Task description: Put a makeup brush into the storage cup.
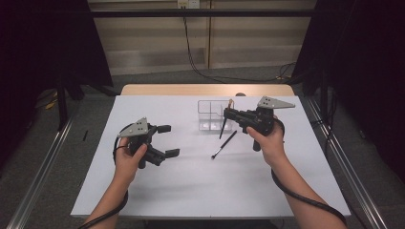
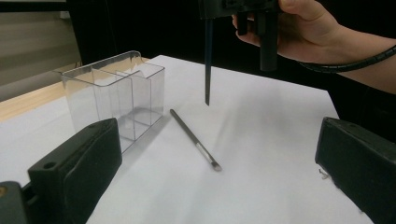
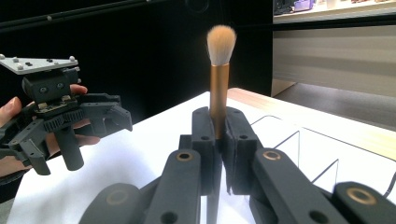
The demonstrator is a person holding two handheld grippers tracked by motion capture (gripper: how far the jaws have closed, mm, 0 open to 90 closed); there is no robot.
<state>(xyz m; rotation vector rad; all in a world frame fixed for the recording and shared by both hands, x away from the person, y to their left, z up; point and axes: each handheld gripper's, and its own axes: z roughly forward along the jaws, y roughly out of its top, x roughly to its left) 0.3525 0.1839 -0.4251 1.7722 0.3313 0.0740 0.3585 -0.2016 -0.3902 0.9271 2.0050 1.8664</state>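
A: What does the right gripper have?

B: A makeup brush. The jaws are clenched on its copper-coloured collar, with the pale bristle tuft standing straight up above them and the dark handle hanging straight down below, its tip clear of the table.

A: Where is that against the clear plastic organizer?

B: In the high view, the right gripper hangs just beside the organizer's near right corner, above it. The brush drops down along that side of the box, outside the compartments. Whether the handle touches the wall I cannot tell.

A: Anything else close to that gripper?

B: A second, thinner brush lies flat on the table just below and in front of it, slanting away from the organizer, untouched. In the left gripper view, this thin brush lies between the organizer and the spot under the hanging handle.

A: And the left gripper?

B: Released. Its two jaws stand wide apart with nothing between them. It is held well apart from the organizer, pointing toward the right gripper and the lying brush. In the right gripper view it is off to one side, hovering over the white table, with the person's fingers wrapped round its body.
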